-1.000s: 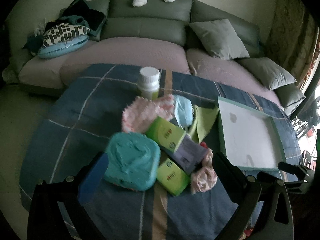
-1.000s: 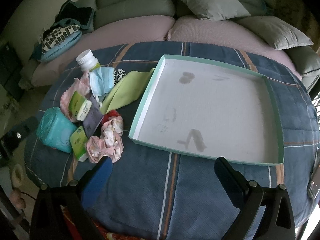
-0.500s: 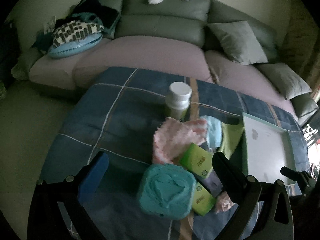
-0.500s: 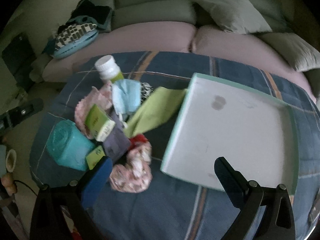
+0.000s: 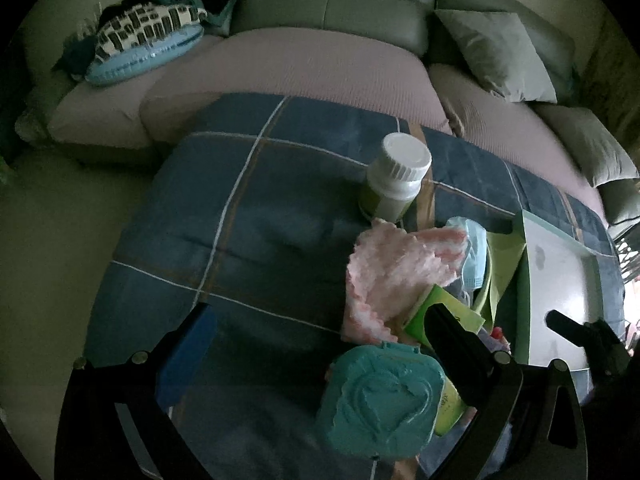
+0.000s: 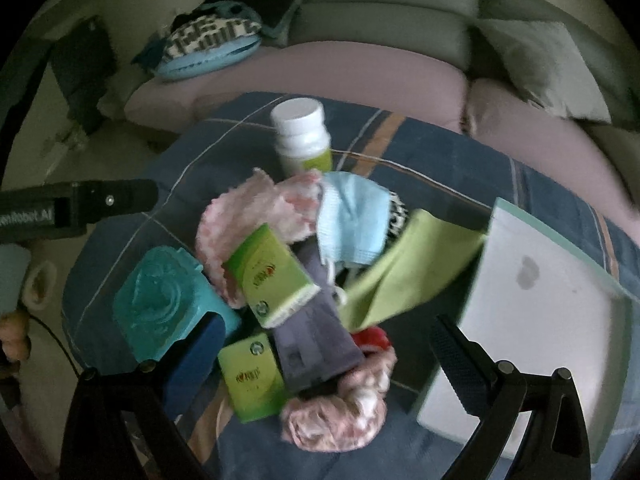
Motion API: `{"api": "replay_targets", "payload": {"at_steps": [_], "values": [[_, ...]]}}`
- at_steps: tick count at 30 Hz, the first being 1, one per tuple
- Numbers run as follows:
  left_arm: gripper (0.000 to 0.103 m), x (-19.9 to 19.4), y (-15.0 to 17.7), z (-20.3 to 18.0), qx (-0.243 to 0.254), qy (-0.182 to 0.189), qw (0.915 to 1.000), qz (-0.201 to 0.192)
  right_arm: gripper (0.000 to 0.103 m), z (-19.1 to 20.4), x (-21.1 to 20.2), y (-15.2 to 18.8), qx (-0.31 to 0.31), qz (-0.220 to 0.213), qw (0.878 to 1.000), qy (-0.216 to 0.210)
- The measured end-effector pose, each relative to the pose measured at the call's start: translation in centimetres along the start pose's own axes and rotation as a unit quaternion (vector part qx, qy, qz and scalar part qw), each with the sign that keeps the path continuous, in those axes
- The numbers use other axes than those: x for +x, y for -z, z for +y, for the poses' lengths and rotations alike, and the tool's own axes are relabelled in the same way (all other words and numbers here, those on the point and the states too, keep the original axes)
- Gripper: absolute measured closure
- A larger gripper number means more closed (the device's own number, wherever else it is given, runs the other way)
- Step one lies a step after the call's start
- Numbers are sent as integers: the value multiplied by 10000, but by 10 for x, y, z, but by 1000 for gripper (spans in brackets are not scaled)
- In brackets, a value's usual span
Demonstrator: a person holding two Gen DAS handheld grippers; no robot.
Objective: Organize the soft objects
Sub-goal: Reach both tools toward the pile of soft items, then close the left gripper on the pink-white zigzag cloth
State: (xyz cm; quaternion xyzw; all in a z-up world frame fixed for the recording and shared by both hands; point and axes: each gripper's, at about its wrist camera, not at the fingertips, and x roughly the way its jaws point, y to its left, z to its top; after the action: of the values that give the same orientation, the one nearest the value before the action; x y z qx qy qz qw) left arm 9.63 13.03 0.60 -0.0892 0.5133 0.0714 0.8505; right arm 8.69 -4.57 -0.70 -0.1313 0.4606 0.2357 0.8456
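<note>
A white-capped bottle (image 6: 302, 136) stands upright on the blue checked blanket (image 5: 256, 216), toward the edge nearest the grey sofa (image 5: 340, 0), just behind the heap of soft things. A teal lidded box (image 6: 166, 304) and two green packets (image 6: 272, 272) crowd the heap. The pink fluffy cloth (image 5: 394, 276), pale blue face mask (image 6: 352, 220), green cloth (image 6: 404, 276), grey pouch (image 6: 316, 344) and pink scrunchie (image 6: 340, 412) overlap (some half buried). The white tray (image 6: 536, 304) lies beside them, toward the blanket's right edge. The right gripper (image 6: 324, 344) hovers released over pouch and scrunchie; the left gripper (image 5: 320, 336) hangs spread, the teal box at its right finger.
</note>
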Motion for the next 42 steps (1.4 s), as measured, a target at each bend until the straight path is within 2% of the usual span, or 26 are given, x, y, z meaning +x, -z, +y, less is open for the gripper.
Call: {"api": "replay_targets", "payload": {"at_steps": [10, 14, 23, 31, 33, 37, 39, 41, 42], "values": [[0, 34, -5, 12, -68, 309, 9979, 570, 12, 22, 28, -3, -804, 125, 9967, 61], [0, 45, -7, 12, -31, 311, 9969, 724, 18, 27, 37, -4, -1044, 131, 9943, 192], [0, 64, -17, 17, -186, 560, 9936, 968, 24, 27, 50, -12, -1158, 148, 9931, 53], [0, 78, -25, 10, -63, 563, 9920, 1132, 27, 34, 47, -8, -1284, 137, 9916, 33], [0, 81, -27, 9, -64, 595, 9914, 1167, 32, 36, 45, -6, -1315, 136, 9912, -3], [1, 87, -33, 5, -16, 597, 9910, 1199, 35, 38, 42, -3, -1342, 145, 9908, -59], [1, 88, -30, 4, 7, 598, 9911, 1190, 43, 37, 42, -3, -1303, 170, 9912, -152], [1, 90, -31, 3, 10, 603, 9910, 1191, 43, 36, 41, -2, -1311, 173, 9911, -145], [1, 89, -31, 3, 5, 606, 9911, 1189, 47, 35, 42, -2, -1302, 181, 9912, -160]]}}
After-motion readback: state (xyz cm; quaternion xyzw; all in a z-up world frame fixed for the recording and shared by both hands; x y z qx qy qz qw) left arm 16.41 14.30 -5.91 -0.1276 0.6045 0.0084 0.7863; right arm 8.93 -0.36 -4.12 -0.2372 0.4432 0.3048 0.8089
